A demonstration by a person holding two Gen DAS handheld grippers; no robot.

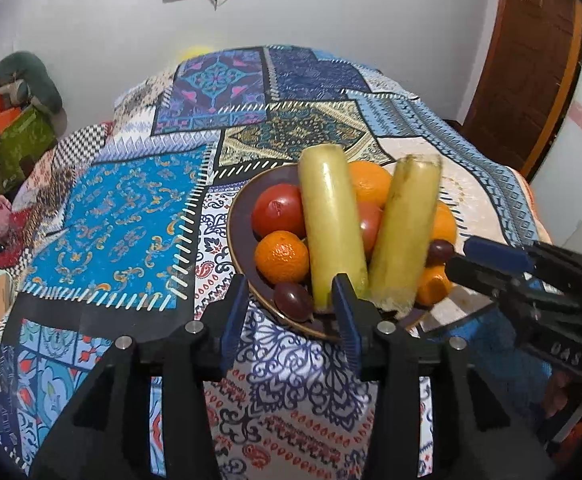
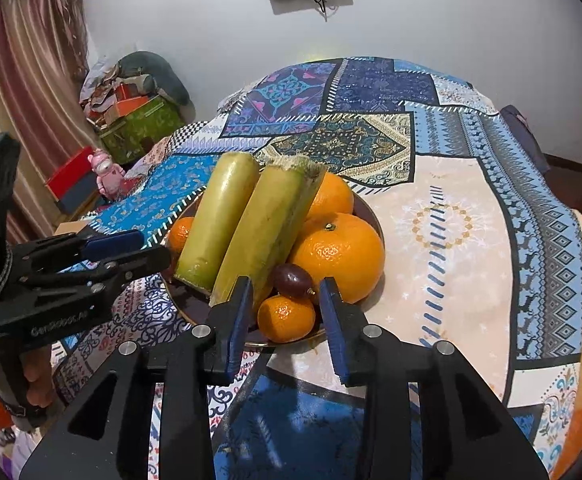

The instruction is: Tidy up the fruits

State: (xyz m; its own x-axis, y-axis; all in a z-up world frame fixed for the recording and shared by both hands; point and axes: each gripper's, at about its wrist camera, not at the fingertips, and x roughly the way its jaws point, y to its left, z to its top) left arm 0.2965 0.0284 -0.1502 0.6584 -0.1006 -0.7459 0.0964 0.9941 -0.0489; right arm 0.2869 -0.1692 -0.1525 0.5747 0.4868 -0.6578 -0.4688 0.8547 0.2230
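A dark plate (image 1: 238, 216) is sitting on a bench covered by a patchwork cloth (image 1: 131, 216), and it is holding the fruit in one heap. Two pale green stalks (image 1: 331, 224) are lying side by side across the heap, their cut ends pointing toward the near rim. Under and around them are resting a red tomato (image 1: 277, 210), a big orange (image 2: 337, 254), small oranges (image 1: 281, 256) and two dark plums (image 1: 293, 300).

The left tool (image 1: 289, 312) is hovering at the plate's near edge with its blue pads apart; one pad is standing just in front of the left stalk's cut end, and nothing is sitting between the pads but cloth and rim. The right tool (image 2: 287, 312) is hanging over the near rim on the other side, its pads also apart, with a small orange (image 2: 287, 318) showing in the gap and not pressed by either pad. Whether the pads are touching anything cannot be told.

The two tools are sitting near each other at the same side of the plate. To the left of the plate the cloth is lying wide and flat, and beyond it too. To the right, the cloth is running to the bench edge and dropping off. A wooden door (image 1: 527, 60) is standing past that edge.
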